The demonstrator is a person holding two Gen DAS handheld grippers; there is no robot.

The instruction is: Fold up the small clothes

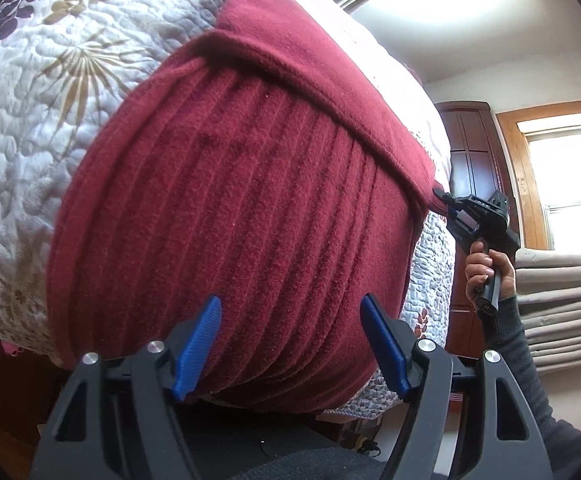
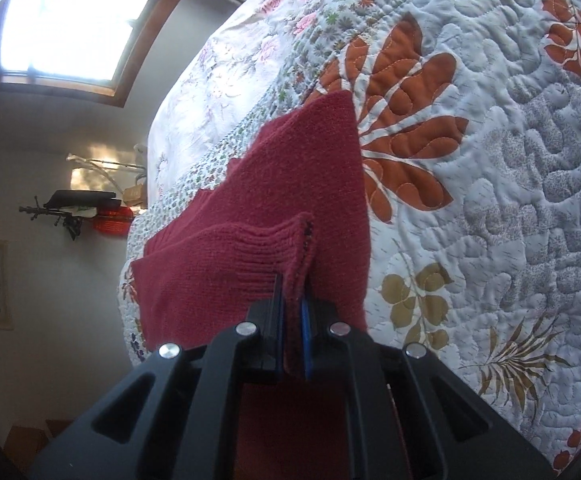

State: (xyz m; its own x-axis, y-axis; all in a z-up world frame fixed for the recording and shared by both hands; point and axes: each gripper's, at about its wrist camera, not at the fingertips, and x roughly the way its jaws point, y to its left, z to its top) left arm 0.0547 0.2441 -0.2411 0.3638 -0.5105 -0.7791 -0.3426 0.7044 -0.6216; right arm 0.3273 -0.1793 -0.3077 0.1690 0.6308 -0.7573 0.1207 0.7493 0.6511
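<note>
The quilt (image 1: pixel 50 92) fills the upper left of my left view and the whole right side of my right view, white with orange and tan leaves stitched in. On it lies the red sweater (image 1: pixel 230 184), which takes the centre of the left view; a flap is folded across it from upper centre down to the right edge. In the right view the sweater runs from the middle down to the bottom centre.

My left gripper (image 1: pixel 290 344) sits at the bottom centre of its view, spread wide, its blue pads (image 1: pixel 198 348) over the sweater's near ribbed part, though I can't quite tell if they touch it.

My right gripper (image 2: pixel 292 320) is clamped narrow on the ribbed hem (image 2: pixel 250 256), bottom centre of its view. In the left view it bites the flap's corner at mid right, with my hand (image 1: pixel 486 272) on its handle.
</note>
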